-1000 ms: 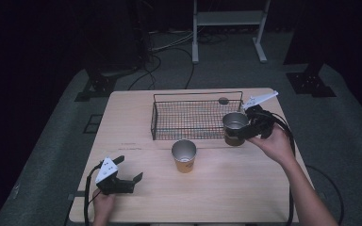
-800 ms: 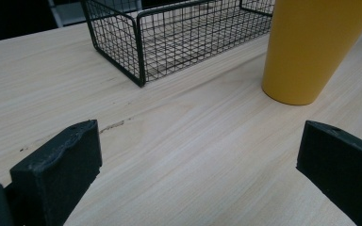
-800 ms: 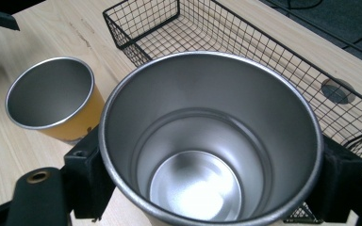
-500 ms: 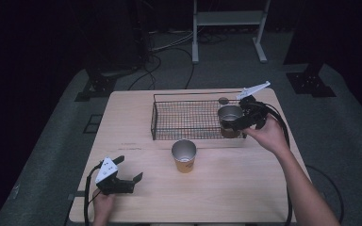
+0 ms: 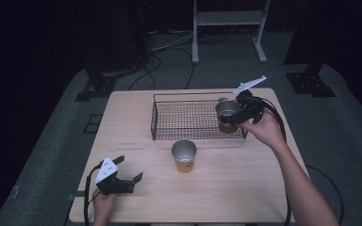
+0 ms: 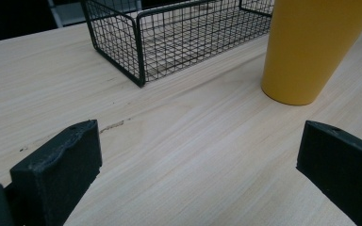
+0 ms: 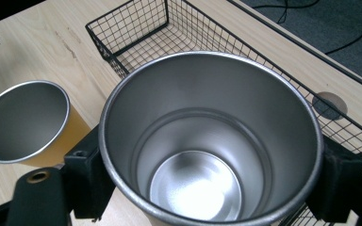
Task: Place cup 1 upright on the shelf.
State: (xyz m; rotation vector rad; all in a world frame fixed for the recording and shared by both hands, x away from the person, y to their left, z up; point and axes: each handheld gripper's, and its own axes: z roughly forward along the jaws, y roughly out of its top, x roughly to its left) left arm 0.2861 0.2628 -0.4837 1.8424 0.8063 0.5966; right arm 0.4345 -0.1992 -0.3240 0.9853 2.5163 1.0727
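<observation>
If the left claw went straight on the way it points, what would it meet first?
Probably bare table first; farther on, the yellow cup and wire basket flank its line, though depth is unclear.

You are looking at a yellow cup (image 5: 184,156) standing on the table (image 5: 245,188), near its middle.

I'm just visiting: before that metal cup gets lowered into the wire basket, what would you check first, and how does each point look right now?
1. Grip: right hand-held gripper has its jaws clamped on both sides of the held cup: ok.
2. Cup upright, mouth up and empty inside: ok.
3. Cup over the wire basket, at its right end: ok.
4. Basket floor free where the cup would land: ok.
5. Yellow cup stands apart, in front of the basket: ok.
6. Left hand-held gripper open and resting near the table's front edge, out of the way: ok.
</observation>
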